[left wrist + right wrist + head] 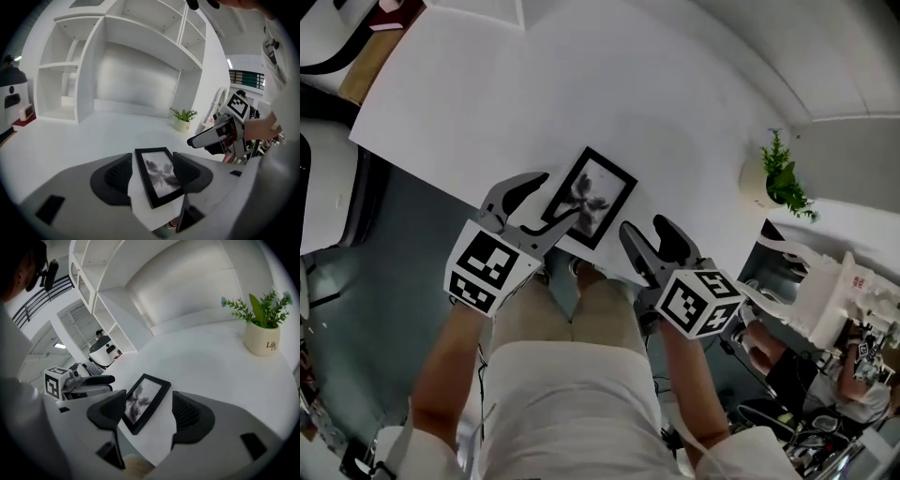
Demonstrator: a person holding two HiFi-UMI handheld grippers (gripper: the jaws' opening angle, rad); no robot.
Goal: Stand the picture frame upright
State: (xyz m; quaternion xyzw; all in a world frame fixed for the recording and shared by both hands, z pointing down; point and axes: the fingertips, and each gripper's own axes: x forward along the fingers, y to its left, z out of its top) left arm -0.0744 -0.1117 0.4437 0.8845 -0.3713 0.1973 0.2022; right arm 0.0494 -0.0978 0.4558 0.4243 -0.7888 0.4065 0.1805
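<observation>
Two sets of jaws stand apart: the left gripper [558, 197] straddles the picture frame [592, 197], flat at the table's [581, 84] near edge, likely to pinch its sides; the right gripper [652, 234] waits empty beside it.

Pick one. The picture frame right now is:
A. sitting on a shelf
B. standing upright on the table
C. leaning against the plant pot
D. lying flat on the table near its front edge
D: the picture frame lies flat, picture side up, on the white table, close to the edge nearest the person.
</observation>
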